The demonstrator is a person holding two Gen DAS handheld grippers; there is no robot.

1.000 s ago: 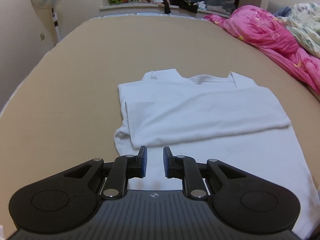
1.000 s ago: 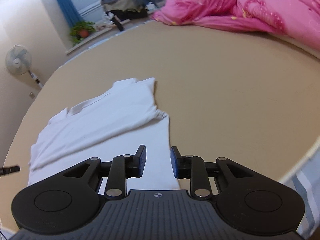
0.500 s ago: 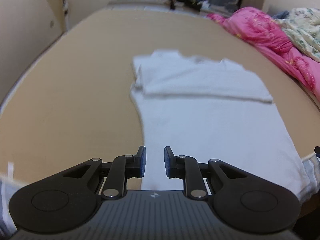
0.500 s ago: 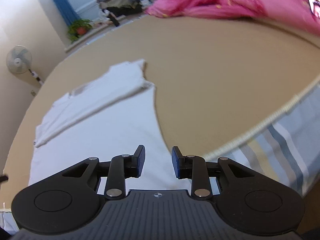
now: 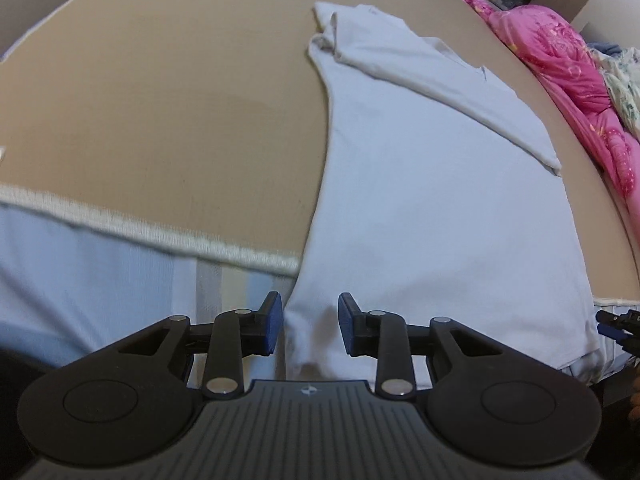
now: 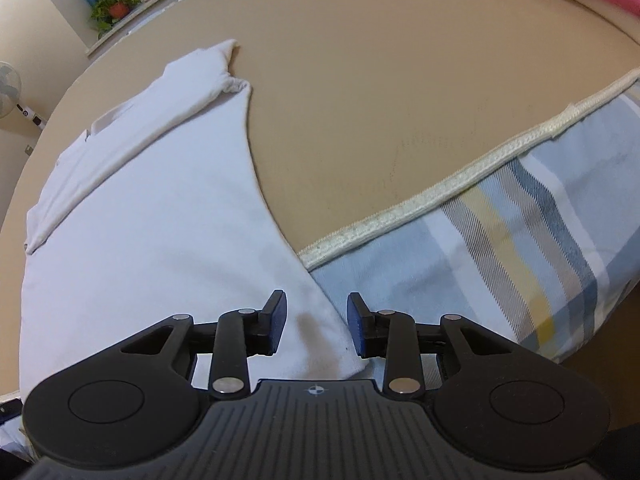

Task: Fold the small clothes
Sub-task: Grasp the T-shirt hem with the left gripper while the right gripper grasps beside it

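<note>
White cotton T-shirt (image 5: 420,200) spread flat on tan mattress (image 5: 160,100), sleeves folded in, hem draped over near edge. Left gripper (image 5: 308,328) and right gripper (image 6: 316,328) each gaping, astride a hem corner, nothing clamped. Risk: catching only the top layer, or dragging the hem off the edge. Pink quilt (image 5: 560,60) only in left view; potted plant (image 6: 110,6) only in right.

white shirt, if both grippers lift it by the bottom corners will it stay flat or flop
The white shirt will probably flop: its hem already drapes limply over the mattress edge. It looks thin and light. The folded sleeves lie loose, so they may slip open as the left gripper and right gripper lift.
</note>
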